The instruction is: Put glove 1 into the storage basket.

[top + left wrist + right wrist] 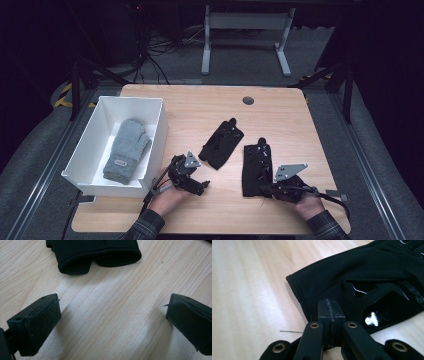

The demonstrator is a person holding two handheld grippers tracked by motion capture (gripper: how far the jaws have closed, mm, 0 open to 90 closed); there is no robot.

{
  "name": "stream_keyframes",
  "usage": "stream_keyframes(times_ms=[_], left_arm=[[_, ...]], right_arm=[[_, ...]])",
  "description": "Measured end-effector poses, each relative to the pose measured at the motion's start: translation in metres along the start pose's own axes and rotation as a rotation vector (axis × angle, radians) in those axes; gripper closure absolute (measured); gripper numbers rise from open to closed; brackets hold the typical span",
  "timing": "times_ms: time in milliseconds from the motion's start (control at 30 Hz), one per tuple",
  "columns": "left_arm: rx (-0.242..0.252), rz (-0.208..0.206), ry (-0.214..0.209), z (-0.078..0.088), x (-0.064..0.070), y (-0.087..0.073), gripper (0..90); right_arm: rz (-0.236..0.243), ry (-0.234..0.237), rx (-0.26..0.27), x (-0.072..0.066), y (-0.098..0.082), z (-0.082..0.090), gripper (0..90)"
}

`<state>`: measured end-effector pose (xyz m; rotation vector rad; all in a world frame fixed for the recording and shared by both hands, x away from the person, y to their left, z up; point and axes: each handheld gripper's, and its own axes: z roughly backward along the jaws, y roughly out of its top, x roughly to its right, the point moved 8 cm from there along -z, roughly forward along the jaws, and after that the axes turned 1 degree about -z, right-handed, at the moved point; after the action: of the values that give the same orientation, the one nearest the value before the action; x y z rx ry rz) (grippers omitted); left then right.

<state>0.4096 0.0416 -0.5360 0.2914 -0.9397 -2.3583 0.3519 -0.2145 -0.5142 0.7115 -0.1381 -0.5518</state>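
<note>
Two black gloves lie on the wooden table (pixel 280 120). My right gripper (pixel 268 189) is shut on the cuff edge of the right-hand black glove (pixel 255 167). In the right gripper view its jaws (pixel 330 312) meet at the hem of that glove (pixel 362 277). My left gripper (pixel 200 182) stands open near the front of the table, just short of the cuff of the other black glove (pixel 221 144). In the left gripper view its fingers (pixel 42 322) stand wide apart over bare wood, with that glove's cuff (pixel 100 252) ahead of them and nothing between them (pixel 112 322).
A white box (pixel 161 125) stands at the table's left with a grey mitten (pixel 127 150) lying in it. A dark round grommet (pixel 248 100) sits near the far edge. Desk legs and cables lie on the floor beyond the table.
</note>
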Motion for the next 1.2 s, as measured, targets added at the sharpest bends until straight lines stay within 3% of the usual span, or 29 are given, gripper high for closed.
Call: stream_keyframes(times_ms=[100, 200, 300, 433, 567, 667, 900, 1000, 1067, 1200], left_arm=[[-0.001, 0.0, -0.002, 0.0, 0.0, 0.0, 0.2], [0.0, 0.0, -0.002, 0.0, 0.0, 0.0, 0.2], [0.0, -0.001, -0.001, 0.0, 0.0, 0.0, 0.2], [0.0, -0.002, -0.002, 0.0, 0.0, 0.0, 0.1], [0.0, -0.002, -0.002, 0.0, 0.0, 0.0, 0.2], [0.0, -0.002, -0.002, 0.0, 0.0, 0.0, 0.2], [-0.001, -0.002, -0.006, 0.0, 0.0, 0.0, 0.2], [-0.022, 0.006, 0.0, 0.001, 0.0, 0.002, 0.7], [-0.016, 0.016, -0.007, 0.003, -0.001, 0.004, 7.2], [0.012, 0.05, -0.032, 0.008, -0.001, 0.014, 18.2]], right_arm=[[0.008, 0.025, 0.004, -0.008, -0.001, 0.0, 89.8], [0.001, 0.023, 0.043, -0.006, 0.004, 0.005, 89.8], [-0.018, -0.024, 0.093, 0.009, 0.013, 0.016, 89.8], [-0.008, -0.112, 0.057, 0.033, 0.012, 0.016, 89.8], [-0.009, -0.143, 0.028, 0.047, 0.011, 0.01, 89.8], [-0.003, -0.145, -0.003, 0.048, 0.007, 0.005, 89.8], [0.013, -0.097, 0.004, 0.036, 0.008, 0.001, 89.8], [0.018, -0.099, 0.008, 0.033, 0.008, 0.002, 89.7], [0.006, -0.106, 0.042, 0.036, 0.01, 0.006, 88.9], [-0.035, -0.142, 0.088, 0.046, 0.012, 0.013, 77.4]])
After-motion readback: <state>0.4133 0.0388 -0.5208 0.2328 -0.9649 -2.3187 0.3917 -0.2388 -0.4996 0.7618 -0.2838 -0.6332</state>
